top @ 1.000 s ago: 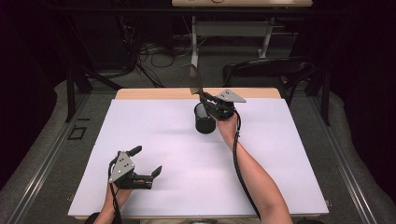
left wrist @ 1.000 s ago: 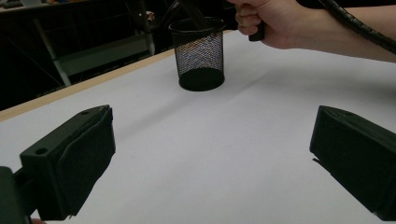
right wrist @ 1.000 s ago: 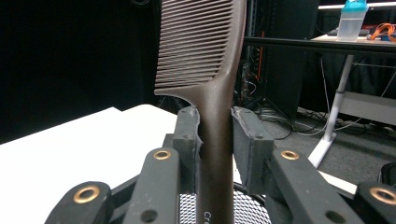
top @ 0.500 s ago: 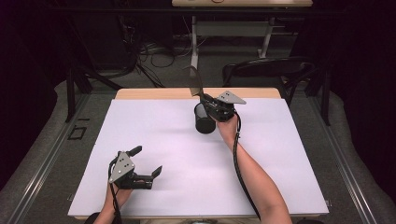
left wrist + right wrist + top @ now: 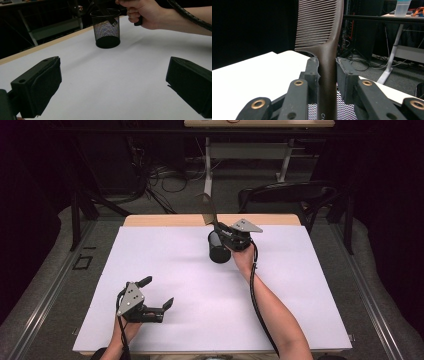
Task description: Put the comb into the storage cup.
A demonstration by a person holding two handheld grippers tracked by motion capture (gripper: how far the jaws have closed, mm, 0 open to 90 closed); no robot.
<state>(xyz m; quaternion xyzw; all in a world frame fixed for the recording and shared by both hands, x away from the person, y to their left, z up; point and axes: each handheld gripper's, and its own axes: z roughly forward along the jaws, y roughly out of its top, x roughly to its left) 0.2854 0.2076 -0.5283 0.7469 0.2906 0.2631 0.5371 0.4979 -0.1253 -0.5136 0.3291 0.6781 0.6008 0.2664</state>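
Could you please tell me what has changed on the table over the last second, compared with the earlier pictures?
Nothing has visibly changed. The right tool remains shut on the brown comb, holding it upright with its handle down in the black mesh cup at the far side of the table. The left tool stays open and empty near the front edge.

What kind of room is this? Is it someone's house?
Probably not a house; it looks like a lab or workshop. A white-covered table stands among tangled cables on the floor, with a height-adjustable desk behind and a black chair.
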